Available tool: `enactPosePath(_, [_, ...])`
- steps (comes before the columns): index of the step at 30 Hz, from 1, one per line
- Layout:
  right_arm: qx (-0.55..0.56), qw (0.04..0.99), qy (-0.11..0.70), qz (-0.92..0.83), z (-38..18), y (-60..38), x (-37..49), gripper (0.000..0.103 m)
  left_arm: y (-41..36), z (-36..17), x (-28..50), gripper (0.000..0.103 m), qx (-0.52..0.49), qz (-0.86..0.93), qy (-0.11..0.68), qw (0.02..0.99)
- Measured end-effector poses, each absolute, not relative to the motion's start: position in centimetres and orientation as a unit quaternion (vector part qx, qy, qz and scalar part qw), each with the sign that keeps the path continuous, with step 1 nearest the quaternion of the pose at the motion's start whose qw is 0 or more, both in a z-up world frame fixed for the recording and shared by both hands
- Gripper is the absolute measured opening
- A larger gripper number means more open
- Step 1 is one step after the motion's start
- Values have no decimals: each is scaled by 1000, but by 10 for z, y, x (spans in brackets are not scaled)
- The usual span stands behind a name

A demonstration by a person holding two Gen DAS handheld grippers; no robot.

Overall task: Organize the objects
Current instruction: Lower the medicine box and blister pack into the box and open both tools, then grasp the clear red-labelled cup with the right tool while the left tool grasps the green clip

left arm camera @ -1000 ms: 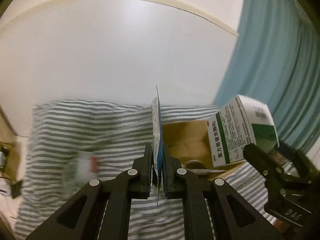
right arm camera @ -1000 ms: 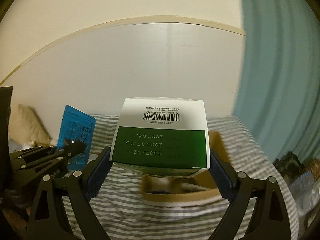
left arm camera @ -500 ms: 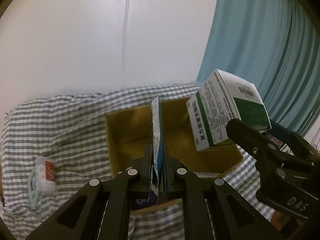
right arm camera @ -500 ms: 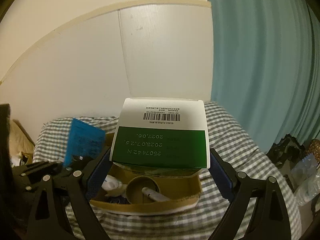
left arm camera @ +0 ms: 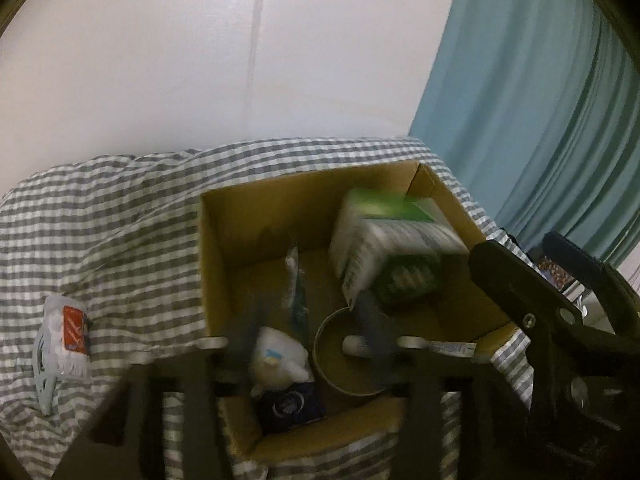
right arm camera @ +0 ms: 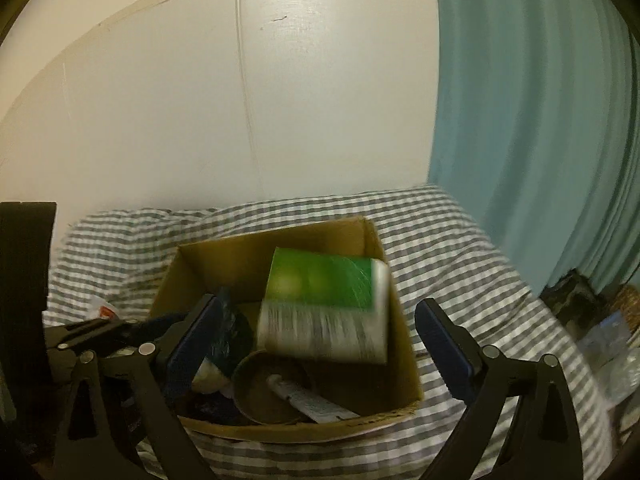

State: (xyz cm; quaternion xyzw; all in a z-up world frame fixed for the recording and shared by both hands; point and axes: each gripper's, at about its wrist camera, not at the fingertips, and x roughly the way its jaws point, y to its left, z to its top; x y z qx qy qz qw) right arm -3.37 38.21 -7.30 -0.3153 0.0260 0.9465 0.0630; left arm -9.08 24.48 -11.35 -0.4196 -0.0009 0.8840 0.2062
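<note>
Green-and-white medicine box (right arm camera: pixel 326 308) and thin blue packet (left arm camera: pixel 295 284) now drop blurred into the cardboard box (left arm camera: pixel 224 216) on the bed, released as both the left hand-held gripper (left arm camera: pixel 306 344) and right hand-held gripper (right arm camera: pixel 320 340) spread apart, so two items are stowed.

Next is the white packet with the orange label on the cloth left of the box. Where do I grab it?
The white packet lies flat on the checked cloth, apart from the cardboard box. Come from above with the open left gripper, fingers straddling its narrower width at the orange label; it looks soft, so pinching there should probably lift it.
</note>
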Motion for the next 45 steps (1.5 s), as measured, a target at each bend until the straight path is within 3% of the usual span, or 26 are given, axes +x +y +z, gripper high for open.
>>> enactPosePath(3, [-315, 66, 38, 946, -65, 383, -27, 97, 234, -95, -80, 71, -411, 889, -19, 201])
enactPosePath(7, [-300, 77, 34, 950, -36, 375, -8, 100, 206, -67, -65, 91, -386, 905, -31, 179])
enactPosePath(10, [-281, 77, 34, 956, -14, 364, 4, 103, 177, -42, -49, 97, -364, 916, -47, 163])
enactPosePath(21, [-267, 17, 23, 963, 22, 276, 43, 103, 49, -6, -15, 100, -324, 942, -55, 65])
enactPosePath(33, [-296, -55, 10, 954, -22, 162, 4, 103, -52, -74, -29, 100, -367, 928, -38, -46])
enactPosePath(45, [-378, -53, -15, 924, -123, 106, -63, 103, -51, -187, -80, 100, -453, 889, 34, -64])
